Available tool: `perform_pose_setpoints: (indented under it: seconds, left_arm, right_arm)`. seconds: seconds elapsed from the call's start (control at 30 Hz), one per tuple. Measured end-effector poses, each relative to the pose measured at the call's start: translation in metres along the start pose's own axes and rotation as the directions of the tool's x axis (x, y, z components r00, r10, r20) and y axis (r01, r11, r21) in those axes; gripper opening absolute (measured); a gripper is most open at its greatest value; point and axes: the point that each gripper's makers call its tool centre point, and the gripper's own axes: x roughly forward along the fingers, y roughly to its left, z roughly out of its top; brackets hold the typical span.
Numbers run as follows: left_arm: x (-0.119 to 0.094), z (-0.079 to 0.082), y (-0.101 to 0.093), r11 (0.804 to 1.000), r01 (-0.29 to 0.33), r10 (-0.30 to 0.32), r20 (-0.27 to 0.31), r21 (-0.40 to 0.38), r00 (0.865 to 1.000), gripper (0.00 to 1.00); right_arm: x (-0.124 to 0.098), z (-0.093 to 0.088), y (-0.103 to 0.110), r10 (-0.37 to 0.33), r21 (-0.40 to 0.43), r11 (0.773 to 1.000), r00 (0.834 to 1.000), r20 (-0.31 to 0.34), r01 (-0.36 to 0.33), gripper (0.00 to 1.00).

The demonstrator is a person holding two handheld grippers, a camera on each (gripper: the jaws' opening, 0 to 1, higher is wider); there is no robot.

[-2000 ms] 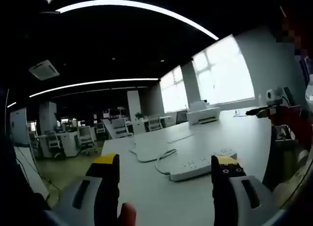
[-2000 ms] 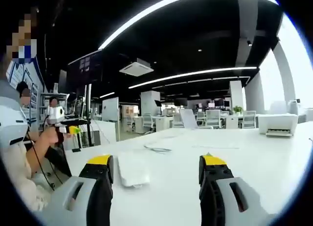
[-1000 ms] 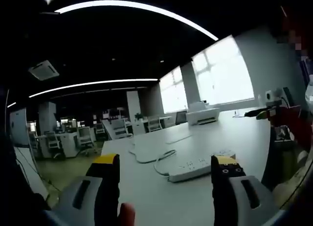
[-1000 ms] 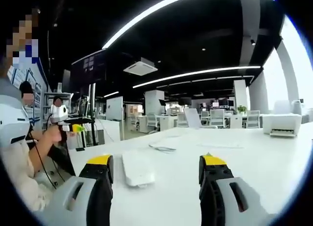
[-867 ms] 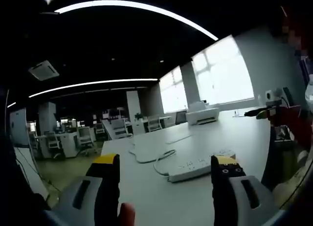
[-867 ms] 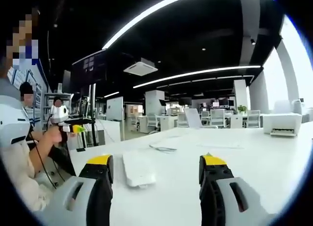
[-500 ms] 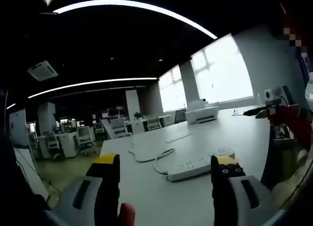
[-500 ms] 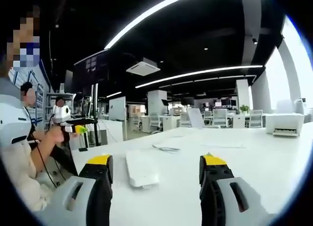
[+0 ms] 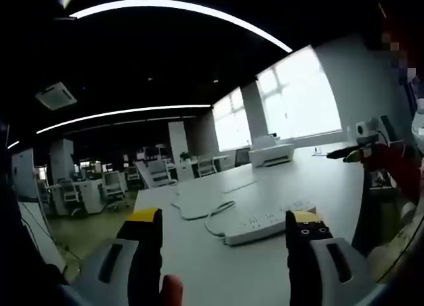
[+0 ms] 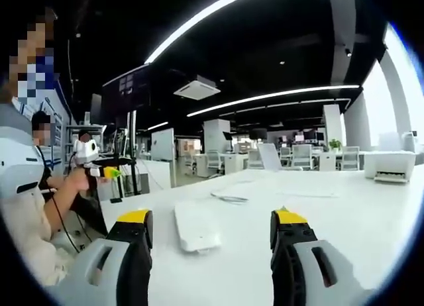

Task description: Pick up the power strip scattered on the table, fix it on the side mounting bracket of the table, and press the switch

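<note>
No text, label, brand, number or sign could be read in either view. The power strip (image 9: 265, 224) beyond the left gripper's (image 9: 224, 240) jaws bore marks too small and blurred to make out. The flat white pad (image 10: 196, 229) ahead of the right gripper (image 10: 211, 238) showed a plain face. The dark panel (image 10: 126, 89) up to the left of the right jaws carried pale patches that stayed illegible.
</note>
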Motion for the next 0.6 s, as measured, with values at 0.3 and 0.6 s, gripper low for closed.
perform_pose_setpoints:
  seconds: [0.3, 0.6]
  left_arm:
    - [0.0007, -0.0024, -0.0011, 1.0, 0.005, -0.005, -0.011, -0.003, 1.0, 0.79]
    - [0.0009, -0.0036, -0.0017, 1.0, 0.009, -0.009, -0.016, -0.005, 1.0, 0.79]
  right_arm:
    - [0.0014, 0.0002, 0.002, 0.009, -0.004, 1.0, 1.0, 0.0, -0.009, 0.68]
    - [0.008, -0.0071, 0.0062, 0.025, -0.003, 1.0, 1.0, -0.017, -0.025, 0.69]
